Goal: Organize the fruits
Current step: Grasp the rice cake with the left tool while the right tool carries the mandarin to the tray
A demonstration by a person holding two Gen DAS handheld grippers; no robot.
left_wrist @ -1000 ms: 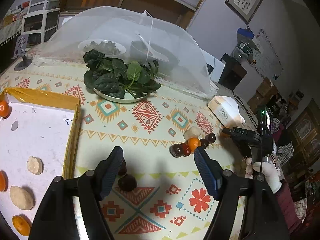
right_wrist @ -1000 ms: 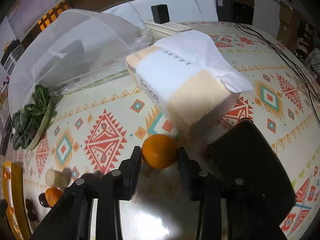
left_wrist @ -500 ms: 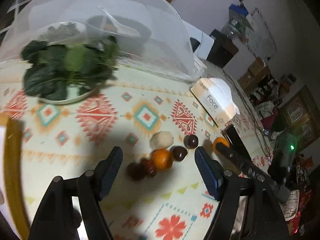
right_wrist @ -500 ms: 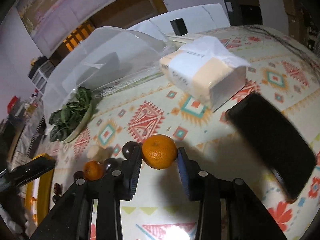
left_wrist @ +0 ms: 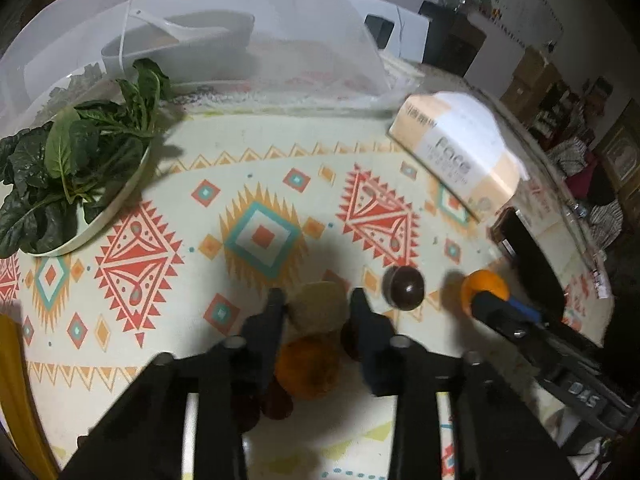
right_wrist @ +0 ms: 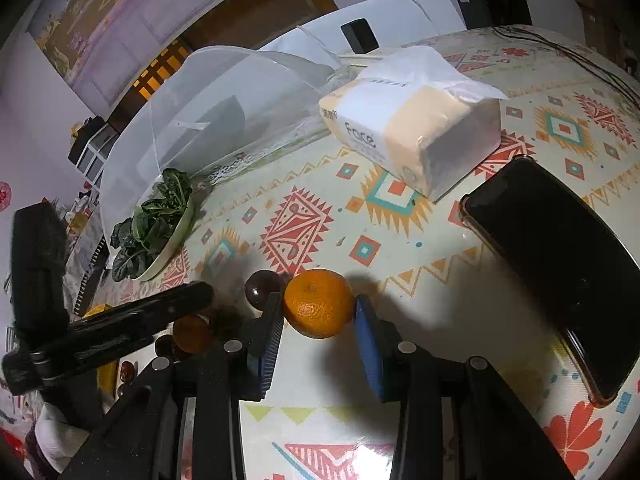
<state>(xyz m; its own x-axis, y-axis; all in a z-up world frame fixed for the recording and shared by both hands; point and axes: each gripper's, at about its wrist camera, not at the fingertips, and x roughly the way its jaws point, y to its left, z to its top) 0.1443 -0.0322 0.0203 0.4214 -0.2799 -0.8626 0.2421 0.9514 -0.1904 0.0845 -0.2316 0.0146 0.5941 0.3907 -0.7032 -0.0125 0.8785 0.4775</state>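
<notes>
A: Grippers, two. The left gripper (left_wrist: 318, 308) has just been closing, and its jaws now sit against a pale tan round fruit (left_wrist: 318, 306) on the patterned tablecloth (left_wrist: 260, 184). The right gripper (right_wrist: 318, 312) is clamped on one orange (right_wrist: 319, 303), which hangs just clear of the cloth.

B: Loose fruit?

A: One dark round fruit (left_wrist: 404, 288) lies beside the left gripper, apart from it. A second orange fruit (left_wrist: 308, 368) lies under the left fingers, in shadow. Dark reddish fruits (left_wrist: 276, 400) sit below it, too shaded to count (two at least, I think).

B: Other stock?

A: One plate of leafy greens (left_wrist: 76, 176), cut off at the left edge. One mesh food cover (left_wrist: 224, 32), with a bowl and a white spoon dim behind the netting. One tissue pack (right_wrist: 412, 120), one black phone (right_wrist: 560, 272), both lying flat and near each other.

B: Unclear items?

A: A yellow edge (left_wrist: 12, 380) at the left border of the left wrist view, mostly out of frame. In the right wrist view the left gripper's body blocks the fruit cluster, so the tan fruit cannot be made out there.
</notes>
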